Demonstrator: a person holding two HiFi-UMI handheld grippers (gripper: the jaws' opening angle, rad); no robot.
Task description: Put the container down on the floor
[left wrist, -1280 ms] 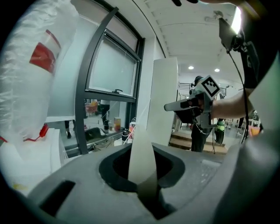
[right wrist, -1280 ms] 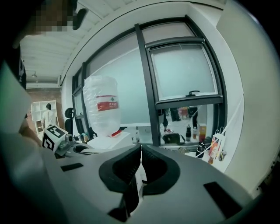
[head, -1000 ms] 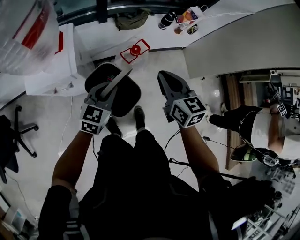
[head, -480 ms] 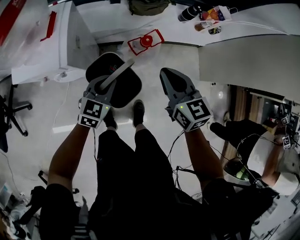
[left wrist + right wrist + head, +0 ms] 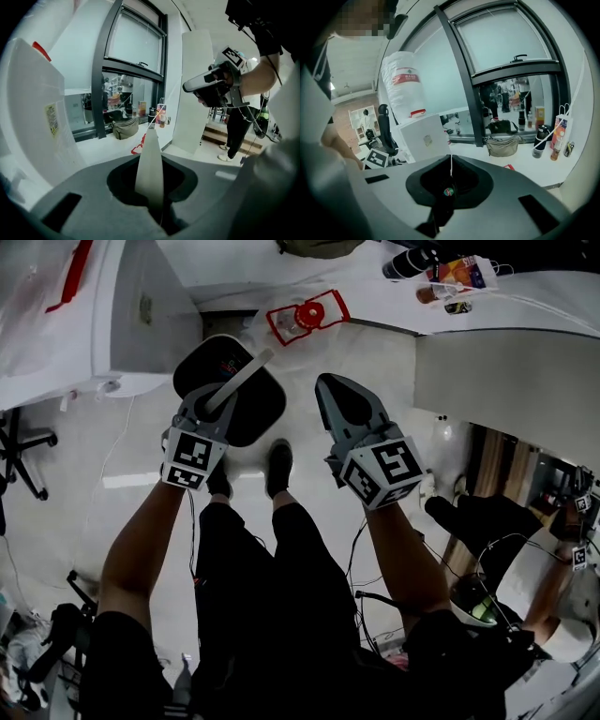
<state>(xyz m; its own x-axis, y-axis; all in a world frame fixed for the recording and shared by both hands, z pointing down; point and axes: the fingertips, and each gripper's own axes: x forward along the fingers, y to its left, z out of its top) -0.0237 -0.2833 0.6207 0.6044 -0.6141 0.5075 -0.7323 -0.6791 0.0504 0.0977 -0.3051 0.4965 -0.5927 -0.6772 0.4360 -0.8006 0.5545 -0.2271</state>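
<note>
A black, rounded container hangs over the pale floor just ahead of the person's shoes. A pale flat strip, its handle, rises from it. My left gripper is shut on this strip, which stands upright between the jaws in the left gripper view. I cannot tell whether the container touches the floor. My right gripper is to the right of the container, apart from it, jaws together and holding nothing. It also shows in the left gripper view.
A red-rimmed clear lid lies on the floor beyond the container. A white cabinet stands at the left, a grey partition at the right. Bottles and a bag sit at the far wall. Another person is at the right.
Both grippers and the hanging container have sunk toward the floor. The left gripper keeps its hold on the strip; the right stays shut beside it.
</note>
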